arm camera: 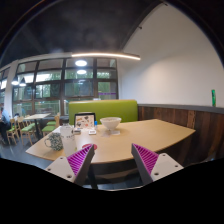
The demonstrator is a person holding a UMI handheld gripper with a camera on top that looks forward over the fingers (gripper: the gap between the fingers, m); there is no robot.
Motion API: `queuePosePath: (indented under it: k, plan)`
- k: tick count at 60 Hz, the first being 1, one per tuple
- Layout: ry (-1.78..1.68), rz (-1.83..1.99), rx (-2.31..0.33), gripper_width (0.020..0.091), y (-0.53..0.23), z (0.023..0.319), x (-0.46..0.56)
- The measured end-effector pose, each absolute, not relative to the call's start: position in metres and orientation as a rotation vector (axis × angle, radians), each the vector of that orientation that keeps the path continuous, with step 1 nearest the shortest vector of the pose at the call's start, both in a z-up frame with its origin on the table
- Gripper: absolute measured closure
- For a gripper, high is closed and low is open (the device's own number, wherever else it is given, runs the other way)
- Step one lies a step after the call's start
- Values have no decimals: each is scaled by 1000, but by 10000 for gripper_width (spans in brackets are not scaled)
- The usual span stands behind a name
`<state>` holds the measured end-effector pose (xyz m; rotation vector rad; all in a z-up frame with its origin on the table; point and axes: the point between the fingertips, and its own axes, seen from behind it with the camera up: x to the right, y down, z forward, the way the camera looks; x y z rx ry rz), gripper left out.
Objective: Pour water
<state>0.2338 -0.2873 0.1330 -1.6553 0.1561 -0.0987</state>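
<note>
Hand-held gripper (114,162): fingers spread, nothing between the pink pads, raised above the near edge of the worktop (150,138).
White bowl (110,125): on the worktop, at 12 o'clock beyond the fingers, well apart.
Mug-like vessel (54,141): at 10 o'clock, near the left finger; possibly the water holder.
Framed card (85,121): left of the bowl.
Green bench back (100,108): behind the worktop.
Green bottle (212,98): on the wall ledge at 2 o'clock.
</note>
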Motion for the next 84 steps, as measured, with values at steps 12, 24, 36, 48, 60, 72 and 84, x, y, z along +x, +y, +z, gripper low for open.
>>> queuePosePath:
  k: [12,24,36,48,60,72,84]
  plan:
    - [131,-110,-1661,292,-286,134,234]
    - [86,-40,-1690,289,-270,116,196]
    - [22,98,-1686,277,-230,99,129]
    - [-89,101,-1671,281,-178,87,73]
    - [-118,30,-1683,286,-114,78,54]
    - [-83,-61,-1650,548,-63,72,50]
    - [47,31,-1539,602,-59,81,44]
